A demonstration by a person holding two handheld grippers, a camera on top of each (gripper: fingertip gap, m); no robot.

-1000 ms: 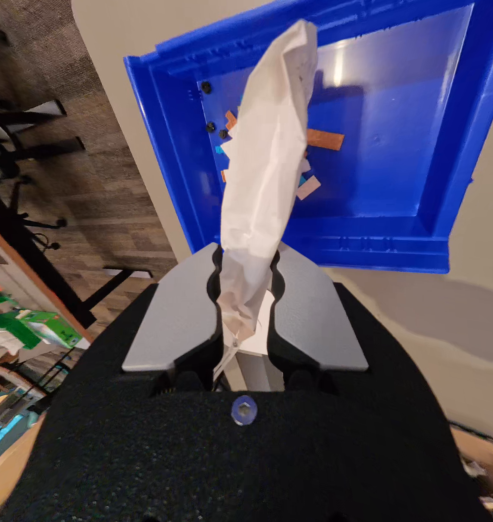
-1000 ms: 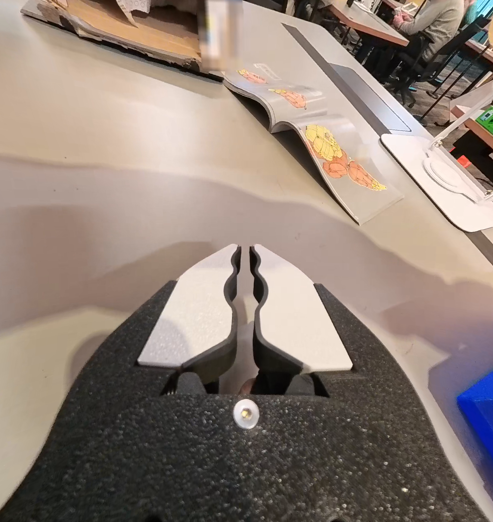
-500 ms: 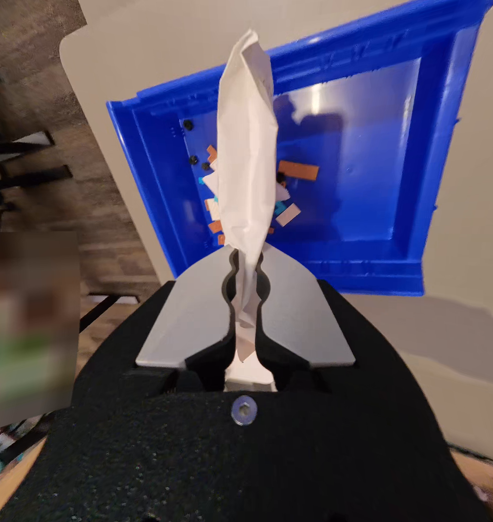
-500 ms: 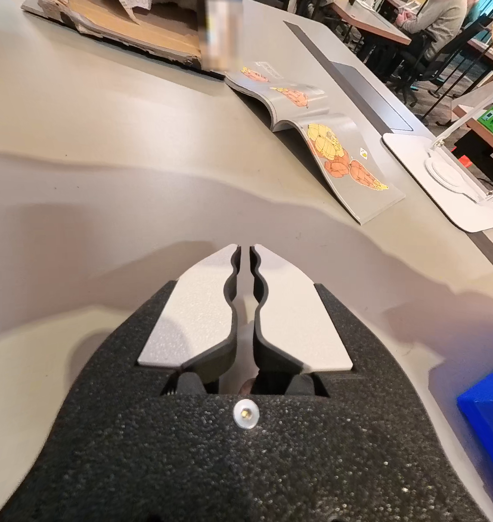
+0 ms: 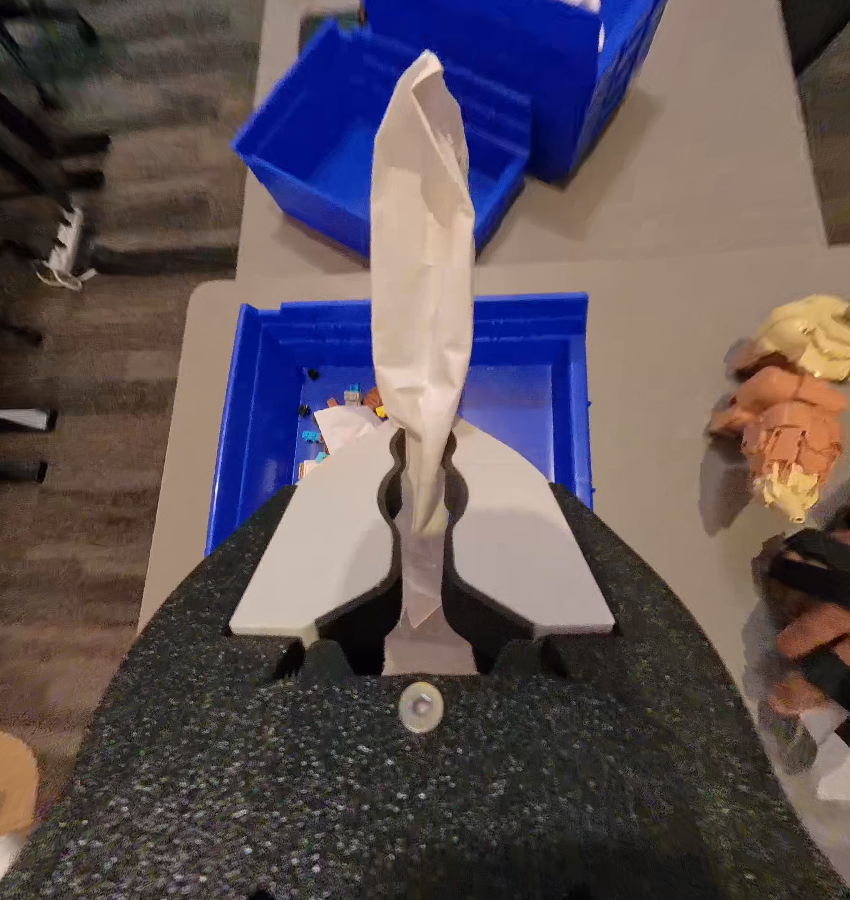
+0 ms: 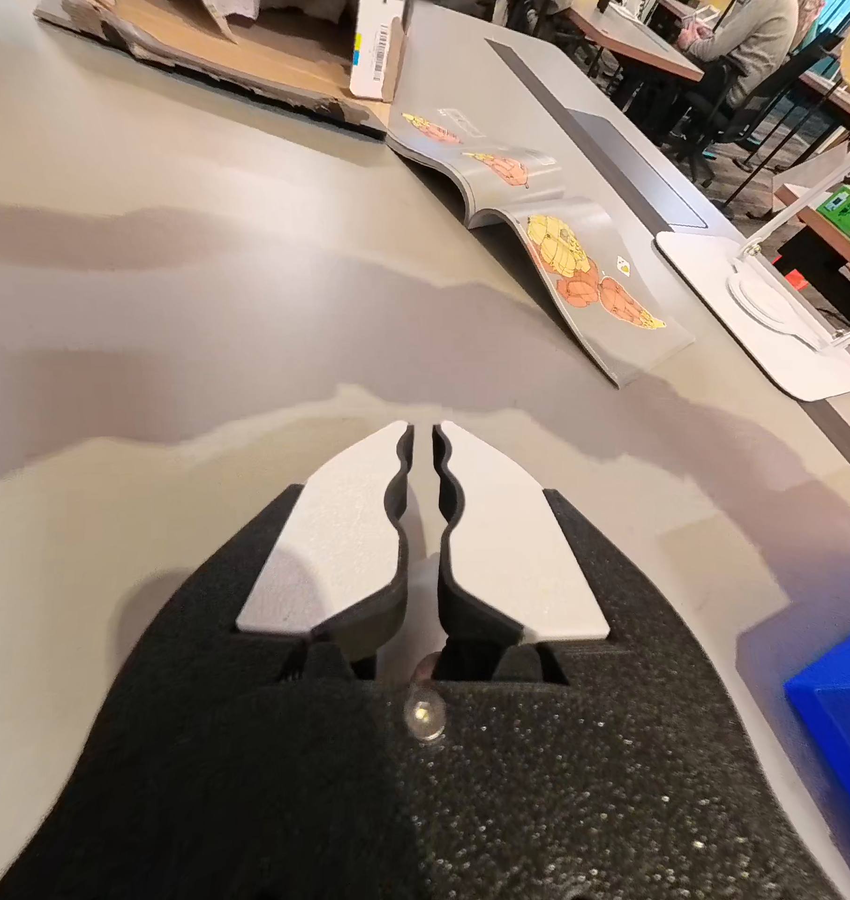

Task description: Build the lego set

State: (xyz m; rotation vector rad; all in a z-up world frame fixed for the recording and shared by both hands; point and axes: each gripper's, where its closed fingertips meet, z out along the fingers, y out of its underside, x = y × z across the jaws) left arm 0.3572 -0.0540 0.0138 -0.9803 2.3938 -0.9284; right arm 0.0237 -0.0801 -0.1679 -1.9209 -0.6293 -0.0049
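The left gripper (image 5: 424,440) is clenched on a white paper bag (image 5: 420,272), which stands up from the jaws above a blue bin (image 5: 247,404) near the table's (image 5: 656,272) left edge. Small loose lego pieces (image 5: 345,414) lie in the bin's left part. A half-built orange and yellow lego model (image 5: 793,414) rests on the table right of the bin. The right gripper (image 6: 423,428) hangs low over bare table, jaws nearly together and grasping nothing. An open instruction booklet (image 6: 549,234) lies beyond it, towards the table's far right edge.
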